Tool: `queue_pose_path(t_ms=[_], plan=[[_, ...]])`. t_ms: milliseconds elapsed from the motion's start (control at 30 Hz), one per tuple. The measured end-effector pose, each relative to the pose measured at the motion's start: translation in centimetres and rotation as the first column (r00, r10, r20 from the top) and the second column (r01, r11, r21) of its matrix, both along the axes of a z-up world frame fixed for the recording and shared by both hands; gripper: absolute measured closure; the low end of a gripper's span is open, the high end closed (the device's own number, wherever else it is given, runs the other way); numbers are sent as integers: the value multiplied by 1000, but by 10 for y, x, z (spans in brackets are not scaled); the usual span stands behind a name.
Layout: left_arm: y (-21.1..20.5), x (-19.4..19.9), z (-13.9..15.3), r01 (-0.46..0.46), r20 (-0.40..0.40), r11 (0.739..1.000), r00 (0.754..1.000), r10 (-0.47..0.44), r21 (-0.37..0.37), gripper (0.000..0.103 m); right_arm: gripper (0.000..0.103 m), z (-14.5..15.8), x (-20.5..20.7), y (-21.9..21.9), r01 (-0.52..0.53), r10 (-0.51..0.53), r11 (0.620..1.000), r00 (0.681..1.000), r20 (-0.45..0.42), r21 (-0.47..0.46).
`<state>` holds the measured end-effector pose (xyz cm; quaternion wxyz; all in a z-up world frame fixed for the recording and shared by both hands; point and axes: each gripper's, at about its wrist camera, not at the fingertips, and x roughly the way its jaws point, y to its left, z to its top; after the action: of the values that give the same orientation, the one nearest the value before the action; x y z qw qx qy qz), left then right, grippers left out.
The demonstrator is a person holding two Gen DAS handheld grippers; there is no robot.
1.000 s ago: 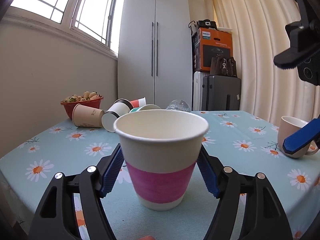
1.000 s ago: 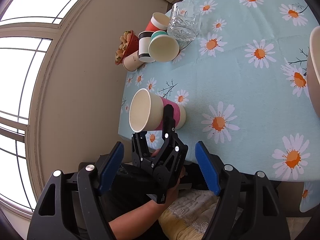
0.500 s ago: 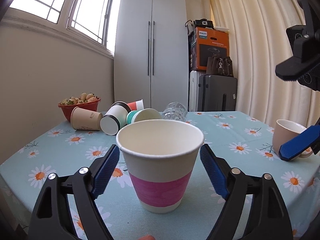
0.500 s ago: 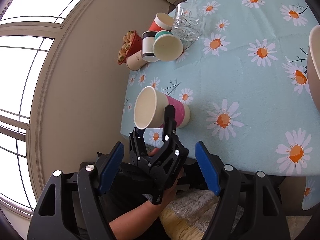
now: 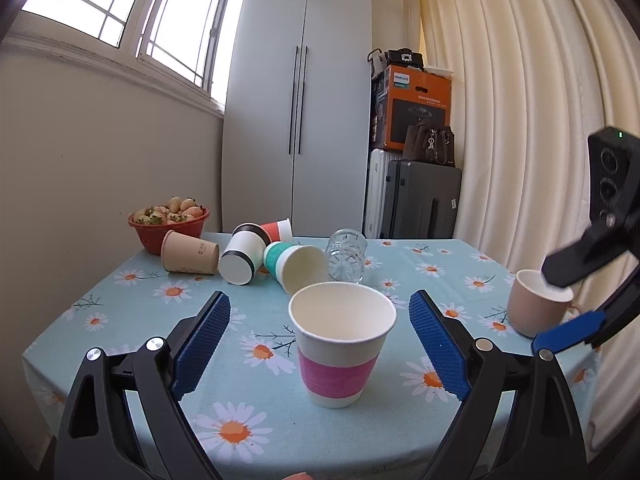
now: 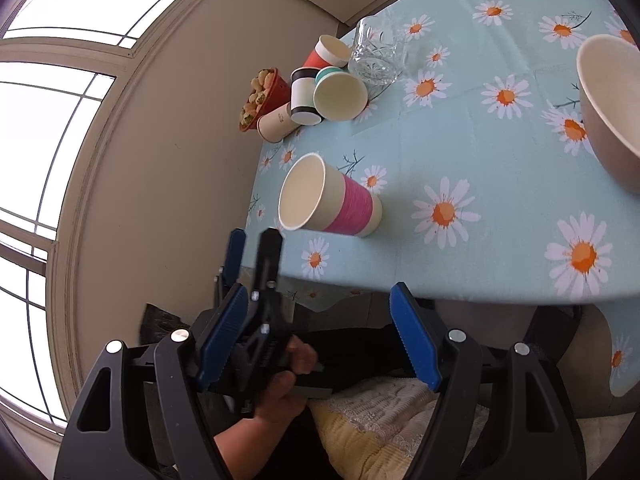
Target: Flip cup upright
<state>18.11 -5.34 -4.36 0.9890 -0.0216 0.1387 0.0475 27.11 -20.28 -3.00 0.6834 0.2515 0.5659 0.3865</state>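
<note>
— Left wrist view: left gripper spread wide, gripping nothing?
— Yes. Pink-banded paper cup upright on the daisy tablecloth, between the blue pads, touching neither.
— Right gripper?
— Gaping too, empty, off the table edge, well apart from the cup.

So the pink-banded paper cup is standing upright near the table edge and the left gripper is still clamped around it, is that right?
Not quite. The pink-banded paper cup does stand upright near the table edge, but the left gripper is not clamped on it: its jaws are open and clear of the cup on both sides. The left wrist view shows this.
</note>
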Motion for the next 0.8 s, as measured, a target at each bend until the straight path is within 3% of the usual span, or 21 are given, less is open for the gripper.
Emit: queue_pose_path(t_ms=[267,400,667,800], plan=[[14,-35,31,80,-84,997,993,-80,-5,14,30,3,-41,7,-10,11,999,999,34,-37],[27,-58,38,136,-139,990,980,-139,-30,14,30,9,-65,8,3,6,997,992,124,-77],[53,-99,46,176,-211,979,958,-193,-100,14,30,23,-116,3,91,-25,980,938,345,-176],[57,-116,49,204,-227,975,949,-219,-87,14,30,30,-141,-9,215,-88,952,874,477,-217]])
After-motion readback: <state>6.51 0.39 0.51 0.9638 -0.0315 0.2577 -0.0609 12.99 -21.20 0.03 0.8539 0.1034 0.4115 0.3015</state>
